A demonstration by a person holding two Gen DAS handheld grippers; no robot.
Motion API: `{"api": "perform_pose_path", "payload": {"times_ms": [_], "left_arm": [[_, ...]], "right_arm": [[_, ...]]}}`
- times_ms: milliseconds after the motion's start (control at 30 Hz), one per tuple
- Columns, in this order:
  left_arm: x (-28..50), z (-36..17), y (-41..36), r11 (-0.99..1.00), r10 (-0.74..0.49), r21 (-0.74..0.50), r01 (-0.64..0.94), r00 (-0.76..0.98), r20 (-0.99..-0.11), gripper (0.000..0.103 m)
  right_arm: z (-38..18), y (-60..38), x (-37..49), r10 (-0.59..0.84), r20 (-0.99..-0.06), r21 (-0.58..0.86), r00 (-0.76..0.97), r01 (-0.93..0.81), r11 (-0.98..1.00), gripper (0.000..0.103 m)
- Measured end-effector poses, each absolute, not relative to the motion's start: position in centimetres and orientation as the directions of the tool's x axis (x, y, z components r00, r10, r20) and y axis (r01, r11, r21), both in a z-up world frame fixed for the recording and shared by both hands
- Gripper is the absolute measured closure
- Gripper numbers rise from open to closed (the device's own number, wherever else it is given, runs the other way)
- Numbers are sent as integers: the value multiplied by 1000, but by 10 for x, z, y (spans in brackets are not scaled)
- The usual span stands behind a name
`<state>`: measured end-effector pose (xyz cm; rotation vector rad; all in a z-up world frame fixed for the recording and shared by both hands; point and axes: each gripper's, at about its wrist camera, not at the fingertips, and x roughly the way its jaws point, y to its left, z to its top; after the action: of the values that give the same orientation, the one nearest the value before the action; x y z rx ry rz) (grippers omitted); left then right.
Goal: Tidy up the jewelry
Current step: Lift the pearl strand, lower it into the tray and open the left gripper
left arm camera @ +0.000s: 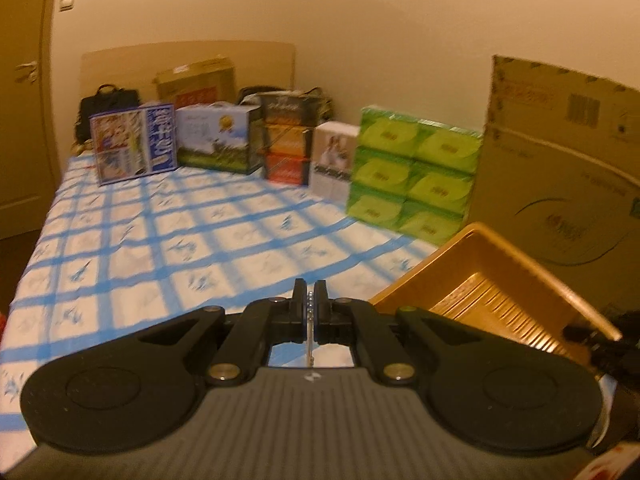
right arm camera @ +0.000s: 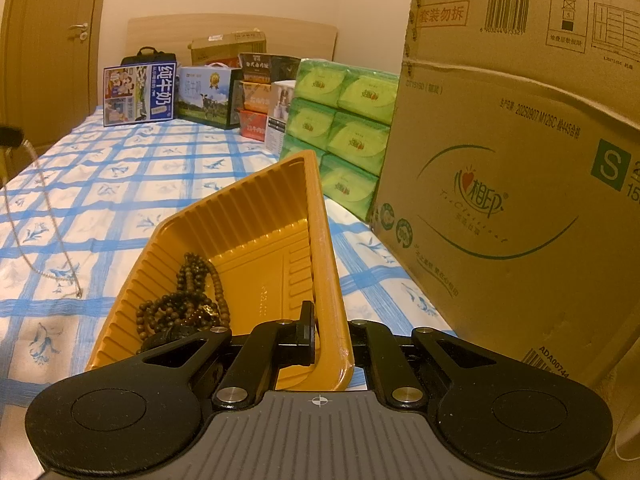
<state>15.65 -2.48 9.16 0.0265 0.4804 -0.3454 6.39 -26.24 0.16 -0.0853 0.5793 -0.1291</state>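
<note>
Left wrist view: my left gripper (left arm camera: pixel 310 300) is closed, its two black fingers (left arm camera: pixel 298 294) nearly meeting on a thin silver chain (left arm camera: pixel 310 320). The chain runs between the pads and hangs down behind them toward the camera. Beyond the fingers lies the bed (left arm camera: pixel 160 232), covered in a white sheet with a blue grid. The orange tray (left arm camera: pixel 480 276) sits to the right, near, and a dark part of my other tool shows at the far right edge.

Right wrist view: my right gripper (right arm camera: pixel 320 336) is clamped on the near right rim of the tray (right arm camera: pixel 248 216). One finger (right arm camera: pixel 306 332) stands inside the wall; the other is hidden behind the rim. The tray is tilted, its far corner raised off the sheet. Dark brown beads (right arm camera: pixel 188 300) lie bunched in the tray's near left corner, touching the ribbed wall. At the left edge the chain (right arm camera: pixel 48 216) hangs in a long loop from a dark tip above, which I take to be my left tool; its lowest end is at the sheet, though whether it touches I cannot tell.

Background, both views: a large carton (right arm camera: pixel 512 160) stands to the right, just beside the tray. Green packs (right arm camera: pixel 340 120) are stacked to its left. Further left, a row of boxes (right arm camera: pixel 140 92) lines the far end of the bed, before the headboard (right arm camera: pixel 232 32). A door (right arm camera: pixel 52 48) is at far left.
</note>
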Motion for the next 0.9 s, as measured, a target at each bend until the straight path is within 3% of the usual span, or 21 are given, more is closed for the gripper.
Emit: {"api": "perform_pose_path", "payload": {"times_ms": [467,900], "left_arm": [[159,132,-103,838,-533,-119,533,750,-392,101],[165,63,-173,765,-585,-133,631,592,-555,101]], "right_arm": [[0,-270,67,-137,-547,-89,826,105,990,97],[-23,-307,66,-101,-602,40,792,155,987,97]]}}
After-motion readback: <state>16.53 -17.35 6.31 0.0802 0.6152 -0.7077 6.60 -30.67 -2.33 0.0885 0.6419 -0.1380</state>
